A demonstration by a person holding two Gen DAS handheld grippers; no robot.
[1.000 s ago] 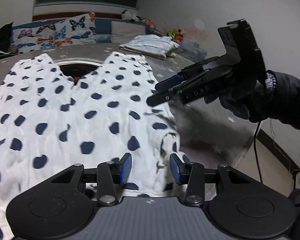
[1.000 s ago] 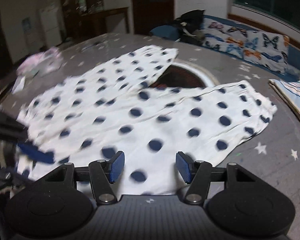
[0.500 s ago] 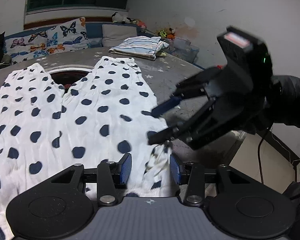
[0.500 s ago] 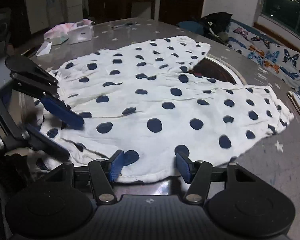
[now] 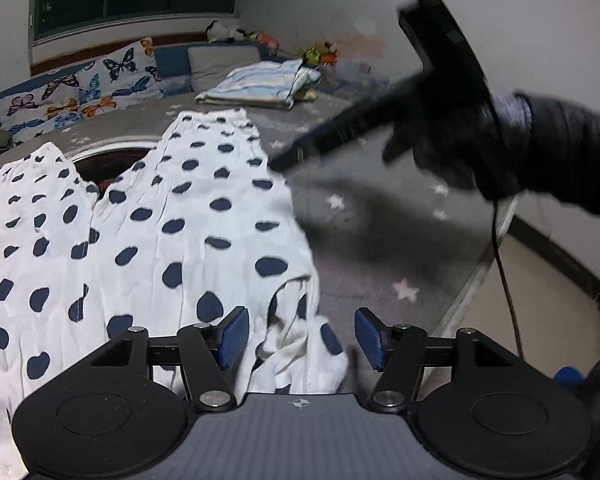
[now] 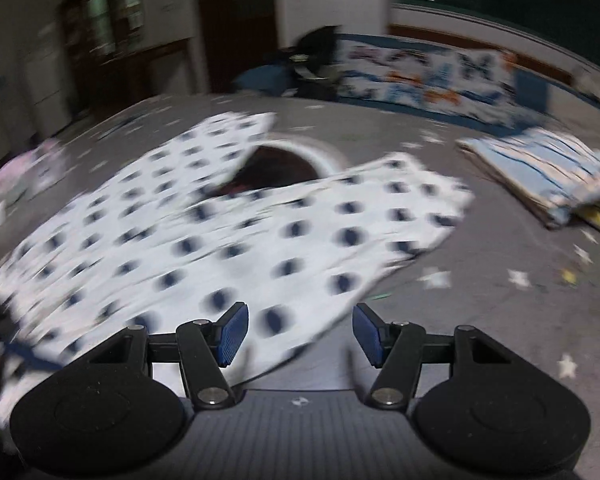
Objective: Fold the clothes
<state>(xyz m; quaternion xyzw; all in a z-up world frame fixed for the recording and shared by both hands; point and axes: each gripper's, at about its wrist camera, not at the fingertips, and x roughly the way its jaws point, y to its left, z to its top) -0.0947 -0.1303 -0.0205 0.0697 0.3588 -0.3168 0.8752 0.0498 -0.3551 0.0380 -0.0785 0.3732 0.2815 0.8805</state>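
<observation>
The white polka-dot trousers (image 5: 148,240) lie spread flat across the grey star-printed bench (image 5: 372,240), filling the left and centre of both views, their rumpled near corner bunched at lower centre of the left wrist view. The left gripper (image 5: 300,338) hovers over that corner, jaws apart and empty. The right gripper (image 6: 296,334), blurred, is likewise spread wide, holding nothing. A folded striped garment (image 6: 540,172) rests at the right of the right wrist view.

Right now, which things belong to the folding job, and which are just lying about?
Job:
polka-dot garment, spread flat
left hand-held gripper, open
right hand-held gripper, open

Lying about:
folded striped cloth
butterfly cushion
pink bundle, blurred
</observation>
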